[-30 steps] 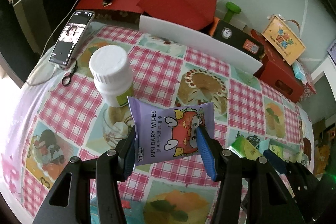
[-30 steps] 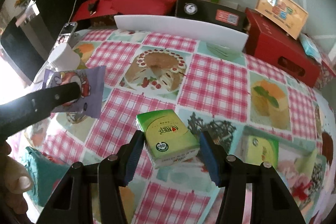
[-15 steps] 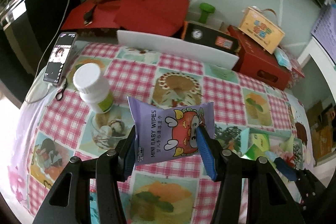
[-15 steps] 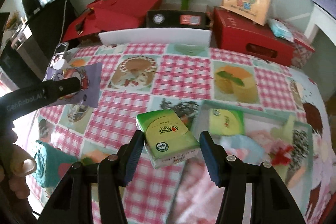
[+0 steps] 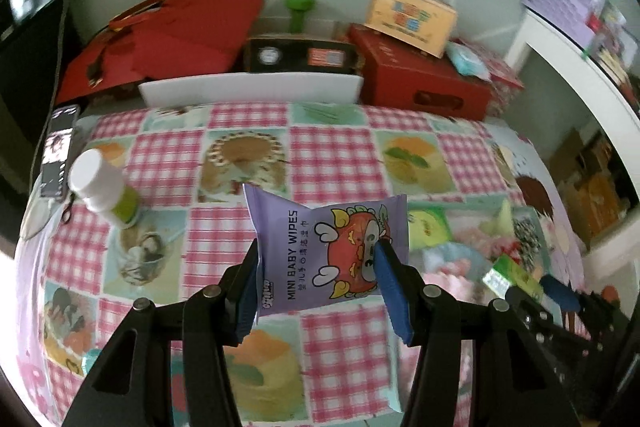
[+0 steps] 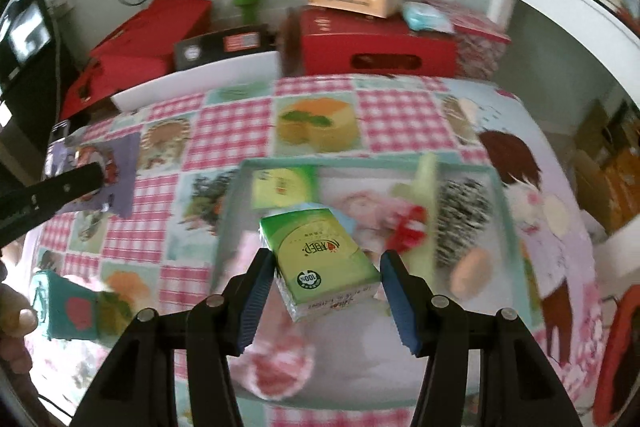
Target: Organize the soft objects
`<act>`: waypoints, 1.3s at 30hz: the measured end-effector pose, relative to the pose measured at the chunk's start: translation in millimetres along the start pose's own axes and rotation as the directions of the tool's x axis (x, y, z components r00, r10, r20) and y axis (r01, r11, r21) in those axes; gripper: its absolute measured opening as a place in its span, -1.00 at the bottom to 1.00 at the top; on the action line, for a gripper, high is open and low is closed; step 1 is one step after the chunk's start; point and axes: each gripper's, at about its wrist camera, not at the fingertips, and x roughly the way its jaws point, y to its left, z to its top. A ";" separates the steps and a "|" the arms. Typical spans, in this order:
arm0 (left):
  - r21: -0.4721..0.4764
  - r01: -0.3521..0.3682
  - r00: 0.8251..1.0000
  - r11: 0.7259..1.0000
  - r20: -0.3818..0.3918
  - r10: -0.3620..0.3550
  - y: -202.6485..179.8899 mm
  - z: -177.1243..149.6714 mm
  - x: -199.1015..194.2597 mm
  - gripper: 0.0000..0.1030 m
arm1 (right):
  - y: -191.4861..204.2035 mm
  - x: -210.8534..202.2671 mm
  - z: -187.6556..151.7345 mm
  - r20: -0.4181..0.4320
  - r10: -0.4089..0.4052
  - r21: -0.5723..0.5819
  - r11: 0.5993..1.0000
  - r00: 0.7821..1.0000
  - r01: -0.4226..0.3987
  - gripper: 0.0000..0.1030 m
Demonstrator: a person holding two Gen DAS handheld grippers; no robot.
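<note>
My left gripper [image 5: 318,263] is shut on a purple pack of mini baby wipes [image 5: 328,247] and holds it upright above the checked tablecloth. My right gripper [image 6: 326,279] is shut on a green tissue pack [image 6: 320,259] and holds it over a teal-rimmed tray [image 6: 506,211]. The tray holds another green pack [image 6: 284,187], a pink soft toy [image 6: 360,207], a red piece and a black-and-white speckled object [image 6: 460,219]. The wipes and the left gripper also show at the left of the right wrist view [image 6: 116,175].
A white-capped bottle [image 5: 102,183] stands at the table's left, a phone [image 5: 58,155] beyond it. A white board [image 5: 248,89] lines the far edge, with red boxes [image 5: 420,83] behind. A teal cloth [image 6: 64,311] lies at front left. A white shelf [image 6: 560,3] stands at right.
Both grippers have risen and swung right with their packs. The right gripper now hangs over the tray, and the bottle has fallen back to the left.
</note>
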 end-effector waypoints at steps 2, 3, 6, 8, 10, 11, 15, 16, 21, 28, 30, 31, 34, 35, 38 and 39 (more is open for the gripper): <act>0.037 0.031 0.999 0.999 -0.012 -0.031 -14.8 -3.7 1.6 0.08 | -15.3 0.6 -4.5 -0.012 -0.028 0.026 0.999 1.000 0.028 0.13; 0.053 0.044 0.999 0.998 -0.018 -0.043 -21.0 -5.7 2.2 0.08 | -19.8 1.5 -6.6 -0.017 -0.038 0.033 0.999 0.999 0.038 0.13; 0.105 0.079 0.996 0.991 -0.042 -0.075 -41.1 -14.4 5.3 0.08 | -35.8 4.7 -15.3 -0.044 -0.067 0.057 0.996 0.997 0.069 0.13; 0.133 0.100 0.994 0.986 -0.059 -0.092 -53.3 -19.8 8.6 0.08 | -44.4 7.4 -20.7 -0.063 -0.074 0.071 0.994 0.995 0.079 0.13; 0.155 0.115 0.992 0.981 -0.075 -0.104 -63.6 -25.0 11.1 0.08 | -51.0 9.9 -26.3 -0.083 -0.076 0.081 0.993 0.994 0.082 0.13; 0.163 0.118 0.991 0.979 -0.079 -0.107 -67.3 -27.1 12.2 0.08 | -52.9 10.5 -28.2 -0.088 -0.074 0.083 0.993 0.993 0.082 0.13; 0.185 0.123 0.989 0.975 -0.099 -0.106 -78.2 -34.0 17.5 0.09 | -57.9 15.8 -36.7 -0.117 -0.075 0.086 0.993 0.990 0.085 0.13; 0.188 0.123 0.989 0.974 -0.104 -0.105 -80.0 -35.9 18.5 0.09 | -58.3 16.8 -38.4 -0.123 -0.073 0.086 0.993 0.990 0.084 0.13; 0.200 0.134 0.986 0.971 -0.120 -0.112 -87.4 -43.2 23.0 0.09 | -60.0 22.8 -45.6 -0.149 -0.055 0.088 0.994 0.987 0.069 0.13; 0.206 0.137 0.983 0.969 -0.148 -0.108 -95.1 -53.2 30.0 0.14 | -59.9 27.2 -54.1 -0.175 -0.029 0.090 0.995 0.984 0.046 0.13; 0.205 0.135 0.982 0.969 -0.158 -0.104 -95.3 -55.5 31.3 0.15 | -60.3 28.4 -56.6 -0.182 -0.023 0.095 0.995 0.983 0.041 0.13; 0.203 0.134 0.981 0.970 -0.165 -0.101 -95.6 -57.4 32.1 0.16 | -60.5 29.6 -58.2 -0.189 -0.018 0.097 0.995 0.982 0.037 0.13; 0.198 0.138 0.978 0.970 -0.182 -0.102 -97.0 -61.5 33.5 0.20 | -59.7 31.6 -61.4 -0.202 -0.012 0.095 0.995 0.979 0.032 0.13; 0.198 0.141 0.977 0.970 -0.187 -0.104 -97.4 -63.2 34.0 0.20 | -59.2 32.6 -63.0 -0.208 -0.010 0.094 0.995 0.978 0.030 0.13; 0.194 0.140 0.974 0.971 -0.204 -0.100 -98.9 -66.9 35.5 0.23 | -58.5 35.3 -66.0 -0.221 -0.002 0.096 0.995 0.975 0.024 0.14; 0.194 0.139 0.973 0.971 -0.208 -0.098 -99.3 -67.8 35.7 0.24 | -58.4 35.7 -66.7 -0.224 -0.001 0.096 0.995 0.975 0.023 0.14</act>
